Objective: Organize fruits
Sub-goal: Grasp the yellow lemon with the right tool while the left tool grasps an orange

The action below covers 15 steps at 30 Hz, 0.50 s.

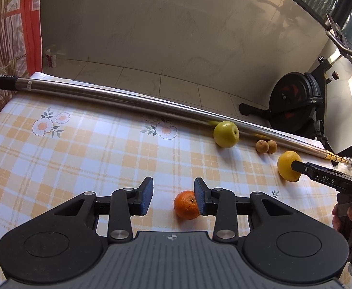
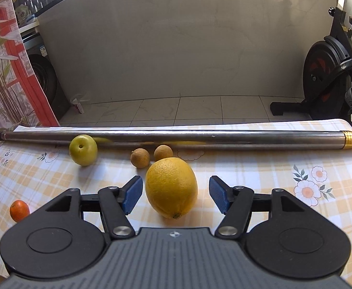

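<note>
A small orange mandarin (image 1: 186, 204) lies on the checked tablecloth between the fingers of my open left gripper (image 1: 173, 187), touching the right pad. It also shows in the right wrist view (image 2: 19, 210). A yellow lemon (image 2: 171, 187) sits between the open fingers of my right gripper (image 2: 176, 187), touching neither pad. In the left wrist view the lemon (image 1: 287, 166) has the right gripper (image 1: 296, 166) around it. A green apple (image 2: 83, 149) (image 1: 226, 134) and two small brown fruits (image 2: 140, 158) (image 1: 262, 146) lie near a metal pole.
A long steel pole (image 2: 176, 137) (image 1: 127, 97) with a gold end lies across the far side of the table. An exercise bike (image 2: 330, 77) stands on the tiled floor beyond. A curtain (image 2: 12, 72) hangs at the left.
</note>
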Available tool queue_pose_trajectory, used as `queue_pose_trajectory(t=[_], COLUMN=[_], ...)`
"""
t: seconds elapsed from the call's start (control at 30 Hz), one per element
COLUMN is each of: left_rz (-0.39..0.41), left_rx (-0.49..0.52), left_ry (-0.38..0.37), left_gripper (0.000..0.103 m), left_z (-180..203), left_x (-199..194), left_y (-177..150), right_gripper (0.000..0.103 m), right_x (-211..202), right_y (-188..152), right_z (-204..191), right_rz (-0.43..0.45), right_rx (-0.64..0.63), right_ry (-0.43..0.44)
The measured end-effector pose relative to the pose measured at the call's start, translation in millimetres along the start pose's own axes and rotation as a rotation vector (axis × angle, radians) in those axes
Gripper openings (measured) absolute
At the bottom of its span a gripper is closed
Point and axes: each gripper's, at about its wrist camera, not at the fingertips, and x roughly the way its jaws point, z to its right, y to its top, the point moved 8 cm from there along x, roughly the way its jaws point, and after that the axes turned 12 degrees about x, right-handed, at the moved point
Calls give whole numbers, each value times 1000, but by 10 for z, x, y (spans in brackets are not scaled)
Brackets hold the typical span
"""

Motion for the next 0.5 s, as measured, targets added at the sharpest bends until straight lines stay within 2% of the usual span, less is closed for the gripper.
queue_pose_trajectory(t=[0.33,0.5], left_rz=[-27,-50], left_rx=[6,-5], left_ry=[-10,-29], left_gripper=[39,41], left_z=[43,39], left_x=[180,281], left_y=[-22,-36], right_gripper=[64,58], right_x=[224,268], right_y=[-18,-43], right_z=[16,0], right_rz=[4,-2], right_rx=[4,11], right_ry=[10,16])
